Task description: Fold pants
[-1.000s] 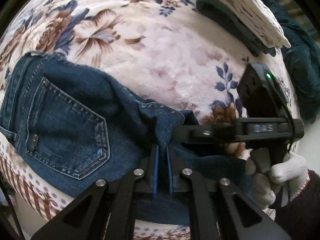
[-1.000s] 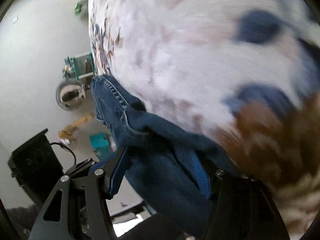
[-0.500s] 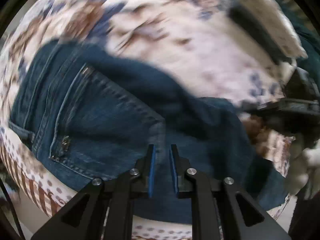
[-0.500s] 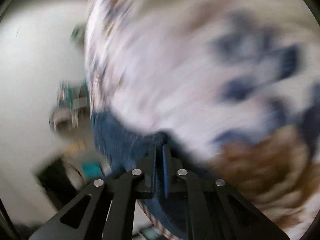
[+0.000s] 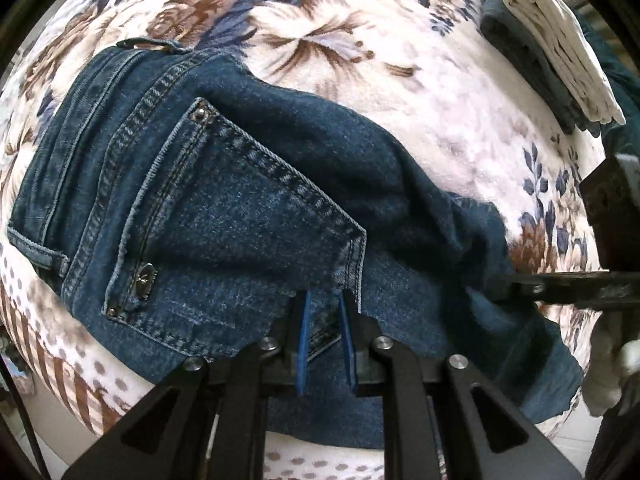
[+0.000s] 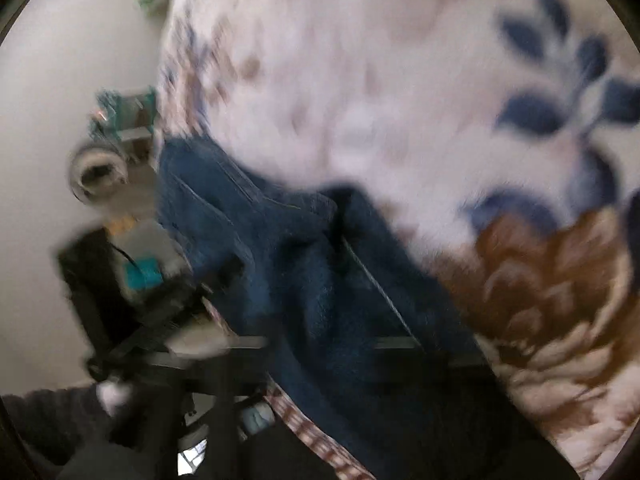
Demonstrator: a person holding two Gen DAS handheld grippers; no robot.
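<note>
Dark blue jeans [image 5: 240,220] lie on a floral blanket [image 5: 400,80], back pocket up and waistband at the left. My left gripper [image 5: 324,332] points down at them just below the pocket's corner. Its blue pads stand a narrow gap apart with denim pinched between them. My right gripper [image 5: 508,284] reaches in from the right edge, held by a white-gloved hand [image 5: 608,360], and grips the bunched leg. Its jaws are opening slightly with the fabric still between them. In the blurred right wrist view the jeans [image 6: 312,280] drape over the fingers and hide them.
A folded white garment [image 5: 560,40] lies on a dark teal one [image 5: 520,52] at the blanket's far right. The right wrist view shows pale floor [image 6: 60,80] left of the bed, with a round object [image 6: 98,172] and a black box [image 6: 92,280].
My right gripper went from open around the leg fabric to shut on it and has lifted a little. My left gripper has come down closer over the pocket, its pads slightly further apart.
</note>
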